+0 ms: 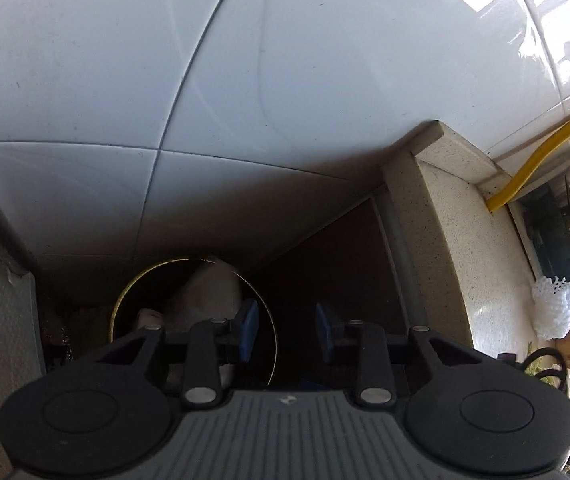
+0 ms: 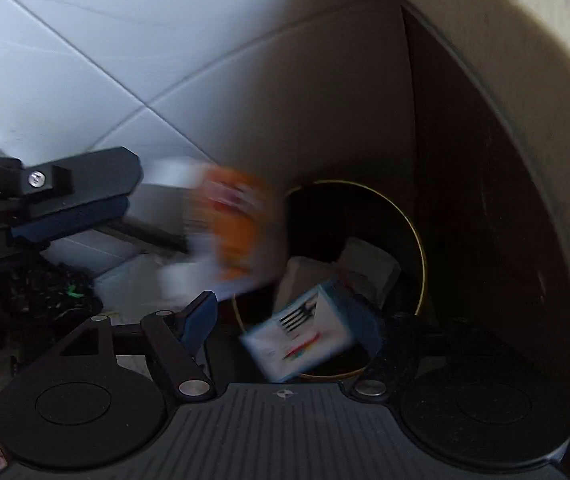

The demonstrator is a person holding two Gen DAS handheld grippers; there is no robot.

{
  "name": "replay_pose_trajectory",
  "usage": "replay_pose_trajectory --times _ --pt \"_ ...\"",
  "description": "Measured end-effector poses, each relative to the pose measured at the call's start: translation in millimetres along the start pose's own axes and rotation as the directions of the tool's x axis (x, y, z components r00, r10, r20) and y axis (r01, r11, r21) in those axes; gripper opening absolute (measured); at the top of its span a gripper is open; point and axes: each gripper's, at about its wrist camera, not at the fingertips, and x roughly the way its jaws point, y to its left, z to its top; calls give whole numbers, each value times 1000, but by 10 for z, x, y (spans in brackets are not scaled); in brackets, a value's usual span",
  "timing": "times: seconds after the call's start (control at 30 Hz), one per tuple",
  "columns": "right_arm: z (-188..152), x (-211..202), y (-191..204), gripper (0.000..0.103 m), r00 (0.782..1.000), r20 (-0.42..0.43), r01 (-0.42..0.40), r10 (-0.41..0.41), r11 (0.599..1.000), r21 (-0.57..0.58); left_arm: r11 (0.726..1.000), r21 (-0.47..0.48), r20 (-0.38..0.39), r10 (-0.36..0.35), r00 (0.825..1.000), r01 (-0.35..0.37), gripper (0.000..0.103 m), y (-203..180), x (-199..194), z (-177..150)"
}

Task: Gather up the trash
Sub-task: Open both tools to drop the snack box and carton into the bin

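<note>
Trash dropping into the bin, both sets of jaws empty

Nearest in the right wrist view, right gripper (image 2: 285,320) with jaws spread and nothing pinched, only its left finger plainly in view; just ahead, a small white-and-blue box (image 2: 305,336) loose in the air over the bin's near rim, and a blurred orange packet (image 2: 237,224) falling beside it (both apparently just let go). Left gripper (image 1: 285,330) with jaws likewise spread and empty, poised above the same opening. Farther on, round dark bin (image 2: 421,240) with a gold rim, on the floor against the tiled wall (image 1: 245,80), already holding crumpled pale paper (image 1: 209,292). Collection seemingly well along; still left, perhaps, the white foam net (image 1: 553,308) up on the tabletop (image 1: 465,216) to the right.
</note>
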Motion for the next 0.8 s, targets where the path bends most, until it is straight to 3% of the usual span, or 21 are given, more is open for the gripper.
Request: replay_pose_trajectory --times 0.2,0.33,0.6,0.8 --pt "-38 139 -142 78 999 -34 15 -13 998 58 1000 -9 -4 -17 1000 16 29 -29 -59 9" --pt "-19 -13 -251 78 1000 -24 -12 14 999 43 999 24 14 -43 999 43 30 -183 -189 -24" --pt "-257 -681 -218 80 991 69 -117 115 993 24 988 120 58 -104 993 97 31 -663 -468 -198" --pt "-577 -1346 -217 82 966 180 -185 187 982 -26 970 204 85 -149 985 129 35 -1020 -713 -414"
